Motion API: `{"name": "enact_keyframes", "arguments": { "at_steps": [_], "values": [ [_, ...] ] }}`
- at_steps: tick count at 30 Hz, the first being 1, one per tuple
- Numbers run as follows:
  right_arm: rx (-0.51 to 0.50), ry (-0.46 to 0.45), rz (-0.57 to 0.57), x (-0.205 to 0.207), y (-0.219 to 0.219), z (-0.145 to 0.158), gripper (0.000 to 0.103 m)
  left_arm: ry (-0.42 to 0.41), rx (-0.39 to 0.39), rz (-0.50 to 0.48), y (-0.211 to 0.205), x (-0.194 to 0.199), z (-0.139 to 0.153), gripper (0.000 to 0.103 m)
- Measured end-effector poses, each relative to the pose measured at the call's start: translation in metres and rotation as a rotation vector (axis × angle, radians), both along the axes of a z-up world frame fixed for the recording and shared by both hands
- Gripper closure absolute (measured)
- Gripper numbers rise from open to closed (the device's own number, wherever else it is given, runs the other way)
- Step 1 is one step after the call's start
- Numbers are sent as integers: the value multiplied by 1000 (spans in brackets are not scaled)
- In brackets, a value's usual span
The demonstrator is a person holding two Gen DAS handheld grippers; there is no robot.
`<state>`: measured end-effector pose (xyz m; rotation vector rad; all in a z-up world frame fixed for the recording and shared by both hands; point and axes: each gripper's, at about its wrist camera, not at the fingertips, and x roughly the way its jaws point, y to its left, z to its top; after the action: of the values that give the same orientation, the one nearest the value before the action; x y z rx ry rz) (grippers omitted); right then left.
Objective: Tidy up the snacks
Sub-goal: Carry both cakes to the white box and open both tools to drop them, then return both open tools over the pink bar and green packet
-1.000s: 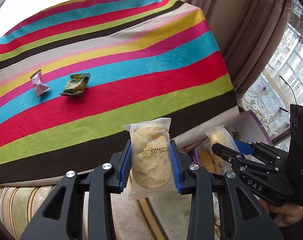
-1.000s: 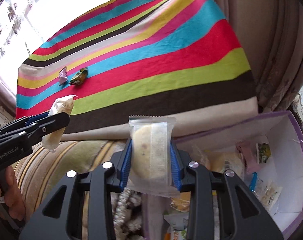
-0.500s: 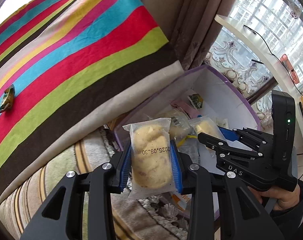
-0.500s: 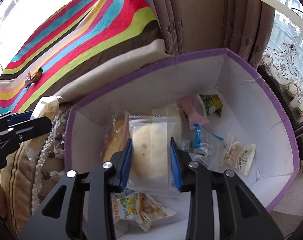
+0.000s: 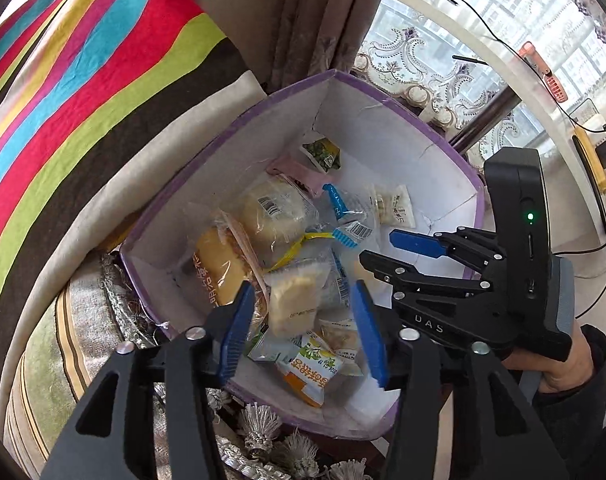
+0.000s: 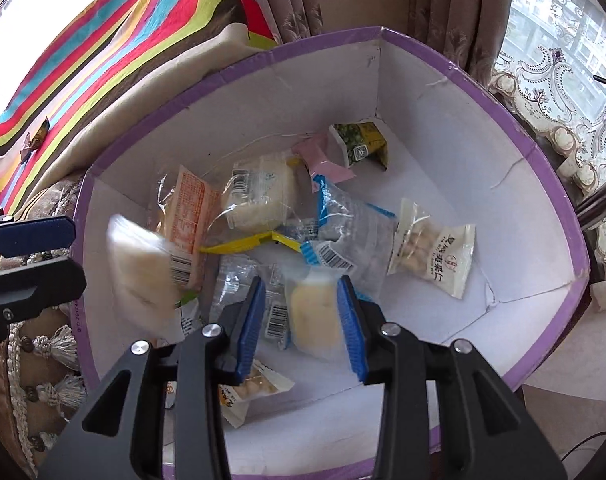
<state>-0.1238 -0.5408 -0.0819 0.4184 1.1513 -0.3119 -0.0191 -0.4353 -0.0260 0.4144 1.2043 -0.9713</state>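
Two clear-wrapped cakes are dropping into the purple-rimmed box: one cake between the left gripper pads, the other cake between the right gripper pads. Both jaws are opening, pads standing clear of the wrappers. Other snack packets are lying across the box floor.

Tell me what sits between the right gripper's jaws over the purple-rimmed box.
In the right wrist view, a clear-wrapped pale cake lies between the opening jaws of the right gripper, blurred and apparently dropping free into the box.
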Motion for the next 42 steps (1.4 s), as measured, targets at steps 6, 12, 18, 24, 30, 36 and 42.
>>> {"name": "enact_keyframes", "arguments": {
  "at_steps": [6,12,18,24,30,36,42],
  "values": [
    [-21,1,-5,2,1,3,38,0,-16,33,6,3,2,32],
    [-31,-19,15,13,8,11,34,-11,-37,86,17,13,9,27],
    [-39,-38,31,24,15,21,29,-50,-57,152,36,30,19,25],
    [-37,-78,67,43,31,34,27,-81,-85,274,75,62,30,25],
    [-24,-107,111,72,55,49,26,-123,-102,470,140,105,35,25],
    [-53,-132,215,105,90,70,26,-118,-154,764,231,151,32,25],
    [-30,-176,290,140,124,89,26,-95,-198,955,300,177,26,26]
  ]
}}
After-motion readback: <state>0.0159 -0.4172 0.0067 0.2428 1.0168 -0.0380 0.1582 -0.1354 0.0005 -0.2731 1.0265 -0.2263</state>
